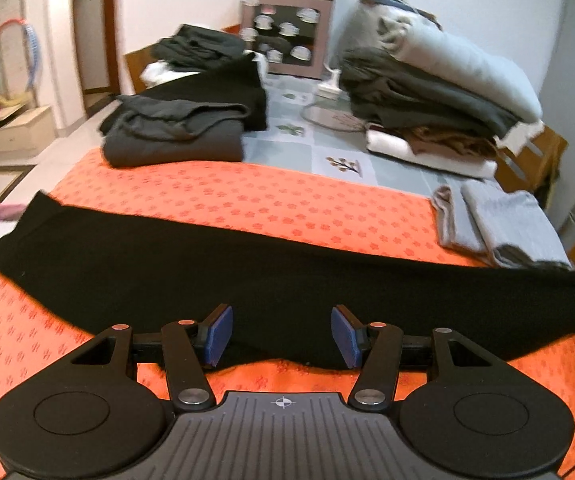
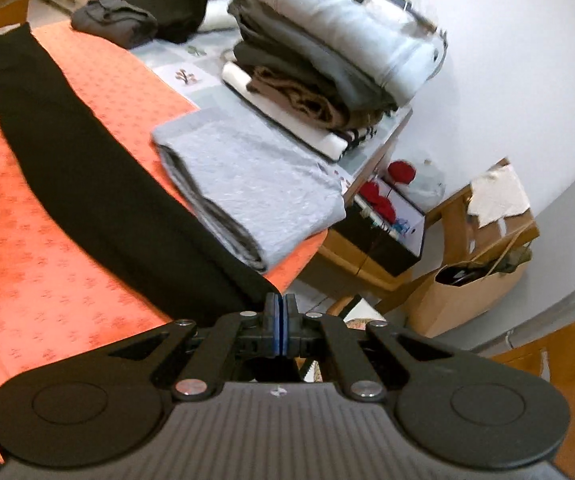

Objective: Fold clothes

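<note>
- The black garment [image 1: 271, 276] lies as a long narrow band across the near part of the orange cloth [image 1: 247, 196], left to right.
- Left gripper [image 1: 283, 334] hovers over its near edge, fingers spread, gripping nothing.
- Right gripper [image 2: 280, 312] looks clenched on the band's right end at the table edge.
- Judgement: mid-fold; next calls for carrying that end leftward, edges aligned.

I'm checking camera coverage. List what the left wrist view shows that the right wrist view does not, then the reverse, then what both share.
Only the left wrist view shows the open left gripper over the black garment's near edge and the pink box at the far wall.

Only the right wrist view shows the right gripper, shut at the garment's end off the table corner, the brown paper bag on the floor and the red yarn.

Both show the black garment, orange cloth, folded grey garment and stacked clothes.
</note>
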Demonstrator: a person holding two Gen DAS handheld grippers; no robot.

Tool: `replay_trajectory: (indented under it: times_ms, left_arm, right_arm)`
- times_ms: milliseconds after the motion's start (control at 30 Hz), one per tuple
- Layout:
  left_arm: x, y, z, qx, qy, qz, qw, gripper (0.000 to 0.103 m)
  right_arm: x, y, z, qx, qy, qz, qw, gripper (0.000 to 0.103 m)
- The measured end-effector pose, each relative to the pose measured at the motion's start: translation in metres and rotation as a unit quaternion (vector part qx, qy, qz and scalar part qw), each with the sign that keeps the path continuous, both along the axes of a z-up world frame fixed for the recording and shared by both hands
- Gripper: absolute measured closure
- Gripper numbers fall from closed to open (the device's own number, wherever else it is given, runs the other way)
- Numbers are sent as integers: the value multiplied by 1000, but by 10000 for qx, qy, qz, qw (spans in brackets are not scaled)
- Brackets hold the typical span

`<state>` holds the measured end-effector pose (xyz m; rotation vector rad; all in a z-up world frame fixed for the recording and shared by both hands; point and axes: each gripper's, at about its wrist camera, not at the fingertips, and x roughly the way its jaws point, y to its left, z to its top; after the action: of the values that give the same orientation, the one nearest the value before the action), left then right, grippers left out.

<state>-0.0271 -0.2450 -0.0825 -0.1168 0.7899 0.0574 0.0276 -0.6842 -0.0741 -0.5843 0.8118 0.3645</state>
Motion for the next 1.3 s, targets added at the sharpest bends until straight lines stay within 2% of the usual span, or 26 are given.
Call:
replay_trajectory:
  times_ms: [133,267,467,600,733,833,933,1067,1133,1200,1267,1300]
  left_arm:
    - [-7,2,-2,21,39,235,9997,45]
    - [-11,2,-6,89,128,355,9992,45]
    - [-16,1,-12,192,260,535,9980,45]
    - [-16,-2,-14,237,327,550,9977,45]
    - [-12,-8,-11,239,318,485,9980,45]
    - [-6,-13,-8,239,306,395,9985,45]
    - [0,-19,-5,255,311,261,9989,45]
    - [10,-28,1,325,333,21,9989,45]
    - [16,-32,4,361,344,-97,9987,45]
    - [21,-36,6,385,364,-172,9984,45]
    - [27,-39,7,395,393,-233,9982,45]
    - [30,-41,7,402,413,-263,9980,45]
  right_arm:
    - [42,-6,-16,75,355,-56,9993,101]
    - [75,-8,-46,131,761,-82,9970,101]
    - [100,-9,-86,194,1160,-195,9929,100]
    - [100,-23,-91,489,1123,-609,9906,95]
    - [88,-54,-82,1293,1165,-1294,9762,91]
    - [72,-79,-81,2032,1242,-1977,9509,86]
    - [53,-101,-90,2905,1364,-2690,9081,80]
    - [24,-120,-115,4174,1526,-3573,8215,75]
    - [11,-125,-127,4718,1527,-3957,7730,71]
    - [-1,-131,-139,5242,1498,-4305,7193,70]
    - [-11,-136,-153,5783,1444,-4595,6584,69]
    - [-15,-139,-159,6007,1416,-4719,6296,65]
